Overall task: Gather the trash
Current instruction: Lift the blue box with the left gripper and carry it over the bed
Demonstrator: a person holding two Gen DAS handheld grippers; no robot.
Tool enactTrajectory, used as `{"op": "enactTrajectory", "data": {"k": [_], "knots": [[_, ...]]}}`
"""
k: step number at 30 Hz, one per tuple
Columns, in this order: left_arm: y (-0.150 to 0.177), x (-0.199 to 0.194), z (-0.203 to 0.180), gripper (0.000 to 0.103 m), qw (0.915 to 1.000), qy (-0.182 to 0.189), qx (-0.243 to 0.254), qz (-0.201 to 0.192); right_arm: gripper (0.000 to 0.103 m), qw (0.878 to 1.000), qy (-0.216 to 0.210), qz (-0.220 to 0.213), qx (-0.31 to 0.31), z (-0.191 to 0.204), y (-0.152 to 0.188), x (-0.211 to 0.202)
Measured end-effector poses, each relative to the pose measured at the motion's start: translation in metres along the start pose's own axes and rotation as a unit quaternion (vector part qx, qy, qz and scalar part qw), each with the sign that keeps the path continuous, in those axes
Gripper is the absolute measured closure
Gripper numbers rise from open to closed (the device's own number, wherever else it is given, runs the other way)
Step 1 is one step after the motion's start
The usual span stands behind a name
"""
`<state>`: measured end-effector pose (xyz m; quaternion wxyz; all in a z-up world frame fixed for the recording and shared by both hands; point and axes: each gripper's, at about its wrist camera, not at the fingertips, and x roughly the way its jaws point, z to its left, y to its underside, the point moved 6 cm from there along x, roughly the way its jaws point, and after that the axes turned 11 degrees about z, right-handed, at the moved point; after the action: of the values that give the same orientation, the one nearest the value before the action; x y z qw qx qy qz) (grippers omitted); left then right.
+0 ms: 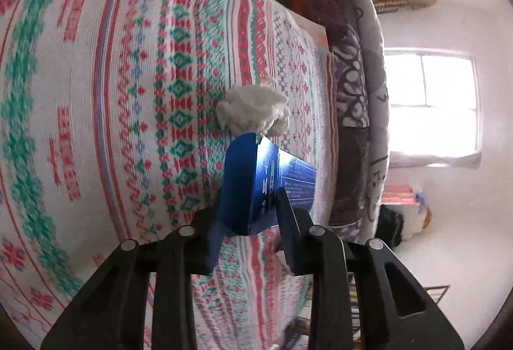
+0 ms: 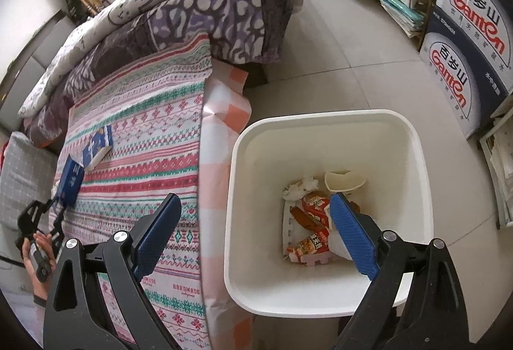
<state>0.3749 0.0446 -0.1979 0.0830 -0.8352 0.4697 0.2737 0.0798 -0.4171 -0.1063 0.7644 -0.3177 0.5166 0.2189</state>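
Our left gripper (image 1: 248, 205) jaws clamp a blue box (image 1: 256, 180), long axis pointing ahead along the fingers toward a tissue wad (image 1: 253, 111) on the bed (image 1: 96, 93). Only the right view shows the bin (image 2: 323, 289): right gripper (image 2: 253, 234) jaws spread wide above it, wrappers (image 2: 312, 221) inside.

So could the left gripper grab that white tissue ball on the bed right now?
Probably not yet. The left gripper is shut on a blue box, so it has no free grip. The tissue ball lies just beyond the box on the bedspread, with nothing else in the way.
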Motion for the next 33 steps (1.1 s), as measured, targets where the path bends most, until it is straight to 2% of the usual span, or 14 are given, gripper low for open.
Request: {"op": "enactTrajectory", "data": {"k": [5, 7, 8, 9, 14, 16, 18, 21, 25, 26, 28, 29, 30, 33], "knots": [[-0.005, 0.001, -0.004, 0.071, 1.0000, 0.005, 0.005, -0.001, 0.013, 1.000, 0.007, 0.000, -0.003, -0.003, 0.001, 0.001], [-0.009, 0.004, -0.003, 0.060, 0.9998, 0.019, 0.001, 0.000, 0.013, 1.000, 0.015, -0.002, -0.001, -0.007, 0.002, 0.001], [-0.012, 0.004, -0.001, 0.050, 0.9997, 0.023, -0.004, -0.001, 0.013, 1.000, 0.018, -0.001, 0.003, -0.010, 0.001, 0.001], [-0.015, 0.005, 0.002, 0.047, 0.9997, 0.021, -0.009, -0.006, 0.013, 1.000, 0.019, 0.000, 0.007, -0.012, 0.001, 0.002], [-0.028, 0.004, 0.001, 0.047, 0.9995, 0.025, -0.013, -0.015, 0.013, 1.000, 0.019, 0.012, 0.002, -0.008, 0.002, 0.010], [-0.029, 0.002, -0.005, 0.050, 0.9996, 0.022, -0.002, -0.018, 0.013, 1.000, 0.019, 0.015, -0.008, -0.002, 0.003, 0.013], [-0.028, 0.003, -0.010, 0.074, 0.9997, 0.011, 0.016, -0.014, 0.013, 0.999, 0.019, 0.019, -0.019, 0.005, 0.005, 0.016], [-0.023, 0.005, -0.022, 0.075, 0.9978, -0.038, 0.053, -0.013, 0.013, 0.999, 0.019, 0.023, -0.029, 0.011, 0.007, 0.017], [-0.008, -0.002, -0.058, 0.077, 0.9871, -0.078, 0.136, -0.030, 0.013, 0.999, 0.014, 0.022, -0.027, 0.011, 0.007, 0.014], [-0.002, -0.005, -0.070, 0.078, 0.9811, -0.094, 0.165, -0.037, 0.013, 0.999, 0.012, 0.021, -0.026, 0.010, 0.007, 0.013], [0.014, -0.011, -0.097, 0.078, 0.9621, -0.134, 0.231, -0.055, 0.013, 0.999, 0.007, 0.020, -0.023, 0.009, 0.007, 0.010], [0.024, -0.015, -0.110, 0.079, 0.9495, -0.155, 0.266, -0.062, 0.013, 1.000, 0.003, 0.020, -0.023, 0.009, 0.007, 0.008], [0.038, -0.020, -0.127, 0.079, 0.9313, -0.180, 0.308, -0.072, 0.013, 1.000, -0.001, 0.020, -0.023, 0.010, 0.007, 0.007], [0.071, -0.027, -0.160, 0.079, 0.8912, -0.224, 0.387, -0.078, 0.013, 0.999, -0.016, 0.020, -0.030, 0.017, 0.009, 0.002]]}}
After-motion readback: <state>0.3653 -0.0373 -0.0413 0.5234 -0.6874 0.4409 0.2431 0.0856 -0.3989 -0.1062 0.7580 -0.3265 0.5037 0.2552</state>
